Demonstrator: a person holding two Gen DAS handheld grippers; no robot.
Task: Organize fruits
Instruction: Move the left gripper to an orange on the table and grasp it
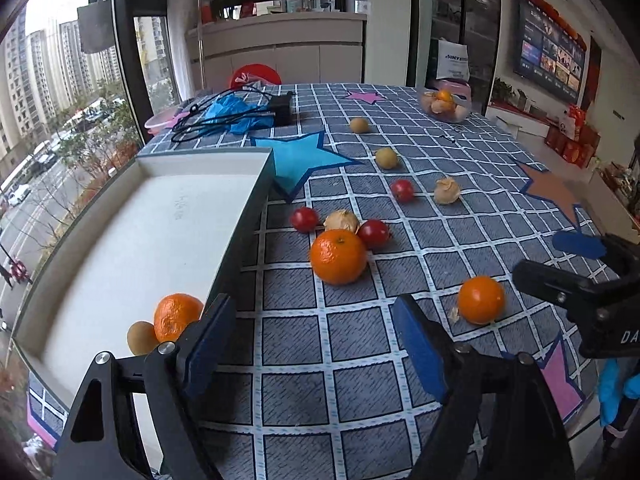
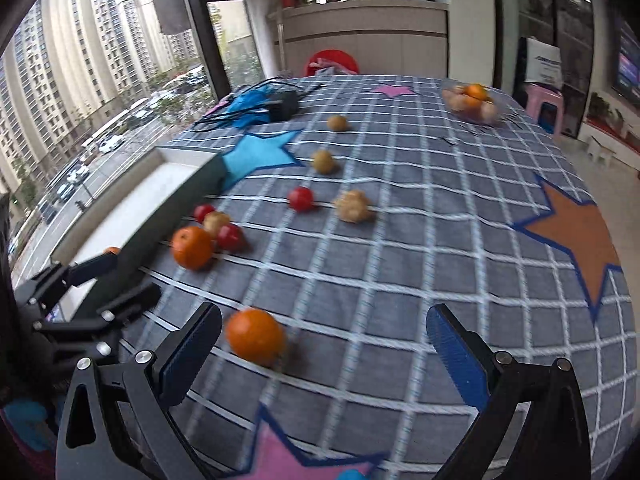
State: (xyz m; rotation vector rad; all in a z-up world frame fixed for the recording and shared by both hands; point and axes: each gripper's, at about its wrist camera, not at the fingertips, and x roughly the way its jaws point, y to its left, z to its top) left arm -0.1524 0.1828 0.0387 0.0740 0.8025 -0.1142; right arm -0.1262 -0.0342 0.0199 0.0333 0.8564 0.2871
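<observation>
My left tongs (image 1: 316, 344) spread wide and empty, my right tongs (image 2: 324, 354) likewise gaping with nothing gripped, near orange (image 2: 255, 336) at ten o'clock between them, loose fruit scattered over the checked surface (image 2: 420, 240), white tray (image 1: 160, 220) at nine o'clock holding one orange (image 1: 176, 316)

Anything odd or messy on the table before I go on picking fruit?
No damage or spills. A tangled black cable and blue gloves clutter the far corner, near the white tray. A papery husk scrap lies beside the nearest loose orange.

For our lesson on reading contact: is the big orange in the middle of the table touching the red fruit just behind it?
Touching. In the left wrist view the big orange and the red fruit meet with no cloth visible between them.
</observation>
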